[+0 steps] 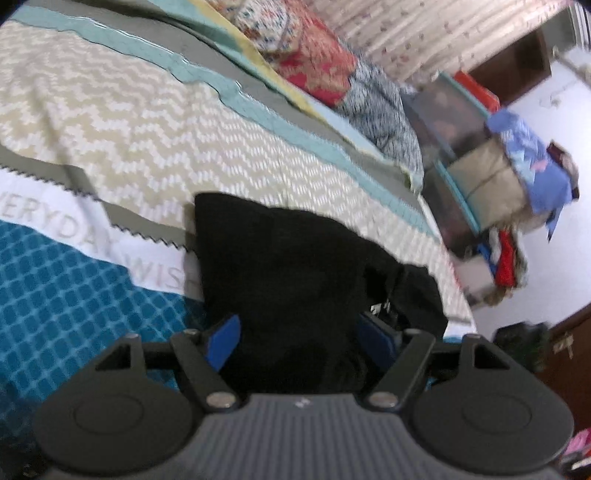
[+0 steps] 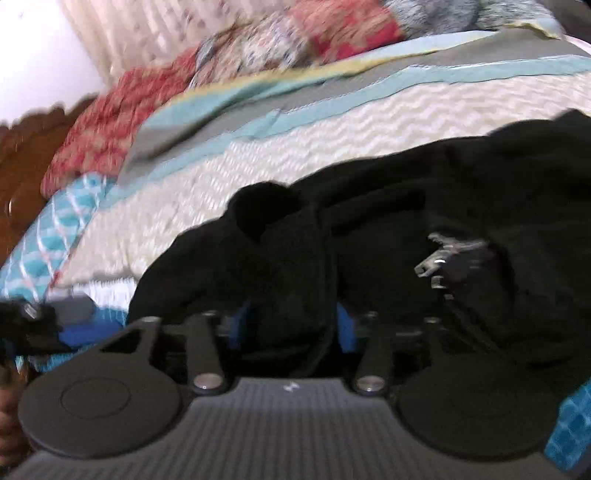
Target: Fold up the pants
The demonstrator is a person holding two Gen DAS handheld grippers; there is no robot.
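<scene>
L gripper (image 1: 297, 343): I had its blue pads wide apart with pants (image 1: 295, 266) bunched between, grasp unclear | R gripper (image 2: 291, 325): pads narrower, black cloth between, I couldn't tell if clamped | pants (image 2: 406, 221): heaped on quilt (image 1: 184, 129), metal clasp (image 2: 443, 258) showing | far: pillows (image 1: 314, 51), curtain (image 1: 443, 33)

- Pants (image 1: 288, 266): solid black; a metallic silver clasp (image 2: 439, 264) is seen at 3 o'clock in the right wrist view.
- Bedspread (image 1: 166, 122): a beige-and-white zigzag is shown, bordered by teal and grey bands; a blue grid with white lines is seen at 8 o'clock.
- Pillow (image 1: 314, 55): a red floral print is shown at 12 o'clock.
- Finger pads (image 1: 223, 343): blue, on black gripper bodies.
</scene>
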